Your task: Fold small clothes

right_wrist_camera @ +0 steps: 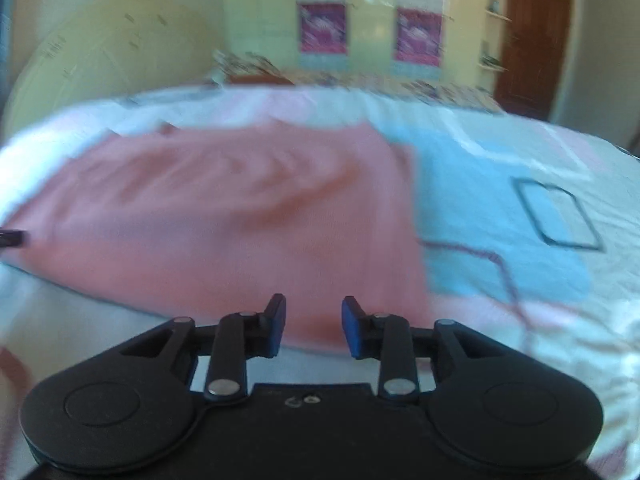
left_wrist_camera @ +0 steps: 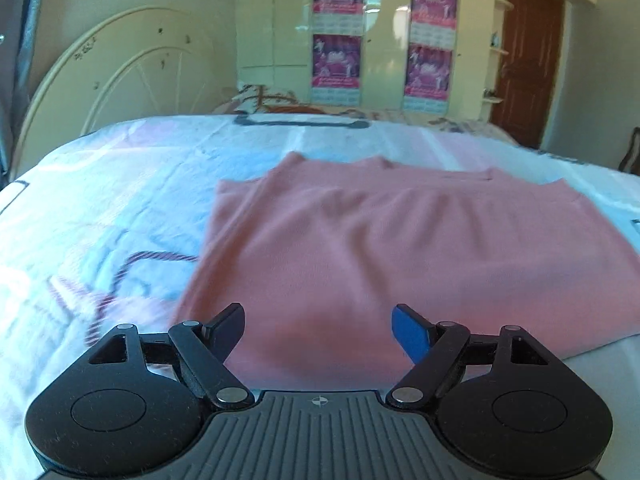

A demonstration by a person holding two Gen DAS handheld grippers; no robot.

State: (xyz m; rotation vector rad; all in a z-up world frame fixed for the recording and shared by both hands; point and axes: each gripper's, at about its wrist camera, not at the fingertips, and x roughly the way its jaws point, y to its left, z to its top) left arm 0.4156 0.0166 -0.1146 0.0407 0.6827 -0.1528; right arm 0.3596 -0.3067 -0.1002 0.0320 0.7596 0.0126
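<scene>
A pink garment lies flat on the bed, folded with a layer showing along its far edge. My left gripper is open wide and empty, just above the garment's near edge towards its left side. In the right wrist view the same pink garment fills the left and middle, blurred by motion. My right gripper is open with a narrower gap and empty, over the garment's near edge towards its right corner. A dark tip at the far left edge looks like part of the left gripper.
The bed sheet is white with pink and blue patches and dark line patterns. A cream headboard stands at the left. A wardrobe with posters and a brown door are behind the bed.
</scene>
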